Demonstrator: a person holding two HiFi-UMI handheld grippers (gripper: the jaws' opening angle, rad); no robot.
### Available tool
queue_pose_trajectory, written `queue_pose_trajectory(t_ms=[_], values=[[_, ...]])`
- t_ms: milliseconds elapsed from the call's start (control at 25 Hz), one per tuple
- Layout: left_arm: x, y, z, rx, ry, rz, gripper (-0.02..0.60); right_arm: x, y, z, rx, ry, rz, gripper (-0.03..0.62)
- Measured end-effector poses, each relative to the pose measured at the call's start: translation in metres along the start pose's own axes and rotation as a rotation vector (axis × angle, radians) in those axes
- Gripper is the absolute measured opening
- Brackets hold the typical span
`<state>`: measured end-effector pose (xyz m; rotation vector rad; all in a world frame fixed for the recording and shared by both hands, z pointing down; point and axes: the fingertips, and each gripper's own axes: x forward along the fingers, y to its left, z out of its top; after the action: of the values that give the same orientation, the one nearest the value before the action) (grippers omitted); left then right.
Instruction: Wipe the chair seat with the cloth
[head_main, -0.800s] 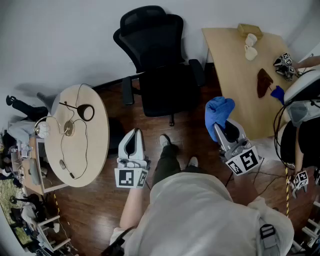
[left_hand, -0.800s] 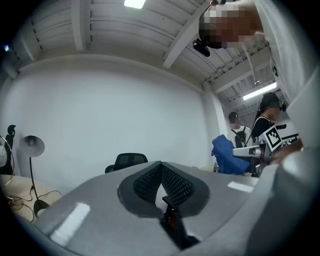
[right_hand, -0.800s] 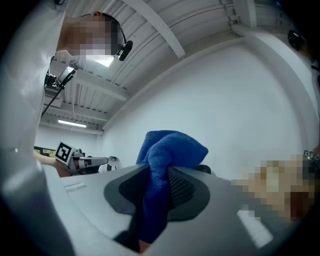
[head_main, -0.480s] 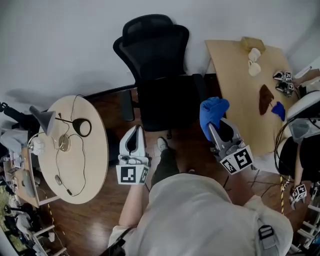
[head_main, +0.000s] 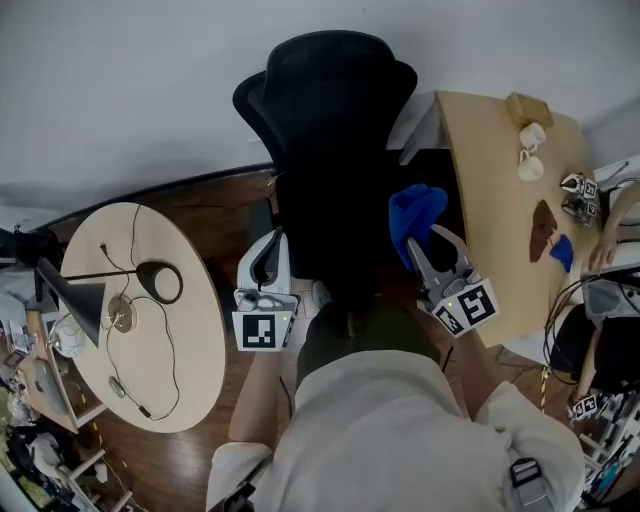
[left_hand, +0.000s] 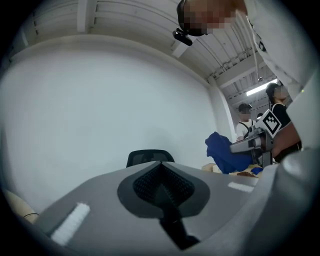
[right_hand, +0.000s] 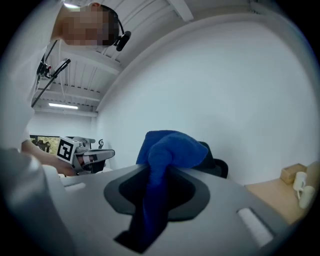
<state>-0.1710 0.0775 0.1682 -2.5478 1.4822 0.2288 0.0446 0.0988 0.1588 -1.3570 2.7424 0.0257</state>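
Head view: one black chair (head_main: 335, 200); one blue cloth (head_main: 415, 215), pinched in the right gripper (head_main: 428, 258) over the seat's right side; left gripper (head_main: 268, 262) pressed together, empty; two tables, round (head_main: 195, 330) and rectangular (head_main: 490, 200); two mugs (head_main: 530, 135); dark wood floor (head_main: 190, 460), white wall (head_main: 150, 80).

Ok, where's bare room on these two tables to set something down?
Desk: bare strip between chair and brown patch; cups crowd the far end. Round table: bare on its chair side, beside the lamp; cable crowds the rest.
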Motion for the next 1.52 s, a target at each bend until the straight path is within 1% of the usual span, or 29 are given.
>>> queue_pose_trajectory(t_ms=[120, 160, 200, 280, 320, 360, 400, 440, 480, 520, 600, 640, 680, 720, 760, 880, 1000, 1160, 1240, 1320, 1440, 1520], values=[[0.047, 0.025, -0.053, -0.028, 0.065, 0.004, -0.009, 0.060, -0.037, -0.046, 0.035, 0.075, 0.020, 0.097], [0.058, 0.030, -0.078, -0.029, 0.114, 0.000, -0.009, 0.079, -0.048, -0.068, 0.038, 0.089, 0.031, 0.097], [0.067, 0.036, -0.112, -0.023, 0.209, -0.011, -0.009, 0.100, -0.062, -0.094, 0.044, 0.101, 0.042, 0.097], [0.085, 0.050, -0.189, -0.011, 0.449, -0.041, -0.009, 0.150, -0.094, -0.158, 0.078, 0.147, 0.062, 0.098], [0.097, 0.059, -0.220, -0.017, 0.517, -0.047, -0.009, 0.175, -0.109, -0.197, 0.105, 0.193, 0.069, 0.097], [0.108, 0.067, -0.243, -0.028, 0.531, -0.046, -0.009, 0.197, -0.120, -0.239, 0.132, 0.253, 0.075, 0.097], [0.121, 0.073, -0.255, -0.041, 0.480, -0.037, -0.009, 0.215, -0.127, -0.285, 0.157, 0.321, 0.079, 0.097], [0.136, 0.079, -0.263, -0.059, 0.384, -0.016, -0.009, 0.231, -0.132, -0.335, 0.179, 0.387, 0.082, 0.097], [0.148, 0.084, -0.272, -0.076, 0.306, 0.003, -0.009, 0.246, -0.134, -0.391, 0.200, 0.447, 0.081, 0.097], [0.154, 0.086, -0.285, -0.079, 0.271, 0.007, -0.009, 0.261, -0.135, -0.449, 0.225, 0.503, 0.077, 0.097], [0.157, 0.092, -0.311, -0.084, 0.262, 0.015, -0.003, 0.291, -0.128, -0.566, 0.294, 0.627, 0.059, 0.097], [0.157, 0.097, -0.320, -0.095, 0.262, 0.026, -0.003, 0.307, -0.121, -0.618, 0.331, 0.694, 0.053, 0.097], [0.155, 0.101, -0.326, -0.108, 0.261, 0.039, -0.003, 0.323, -0.112, -0.662, 0.358, 0.761, 0.052, 0.095], [0.154, 0.105, -0.330, -0.119, 0.258, 0.050, -0.003, 0.336, -0.103, -0.697, 0.373, 0.823, 0.057, 0.095], [0.153, 0.107, -0.333, -0.127, 0.254, 0.059, -0.003, 0.350, -0.097, -0.723, 0.381, 0.872, 0.064, 0.095], [0.151, 0.107, -0.340, -0.124, 0.250, 0.083, -0.003, 0.384, -0.081, -0.770, 0.389, 0.982, 0.078, 0.095], [0.147, 0.107, -0.344, -0.110, 0.263, 0.091, -0.003, 0.395, -0.076, -0.803, 0.386, 1.087, 0.051, 0.094], [0.135, 0.104, -0.351, -0.101, 0.279, 0.090, -0.003, 0.387, -0.095, -0.813, 0.345, 1.103, 0.019, 0.092], [0.132, 0.102, -0.356, -0.112, 0.288, 0.083, -0.003, 0.374, -0.125, -0.812, 0.315, 1.105, -0.033, 0.092], [0.135, 0.096, -0.357, -0.117, 0.291, 0.065, -0.003, 0.352, -0.168, -0.806, 0.298, 1.120, -0.105, 0.092], [0.144, 0.081, -0.358, -0.127, 0.298, 0.029, -0.003, 0.300, -0.236, -0.801, 0.338, 1.151, -0.202, 0.092], [0.150, 0.071, -0.360, -0.132, 0.301, 0.006, -0.003, 0.253, -0.292, -0.801, 0.354, 1.184, -0.305, 0.092]])
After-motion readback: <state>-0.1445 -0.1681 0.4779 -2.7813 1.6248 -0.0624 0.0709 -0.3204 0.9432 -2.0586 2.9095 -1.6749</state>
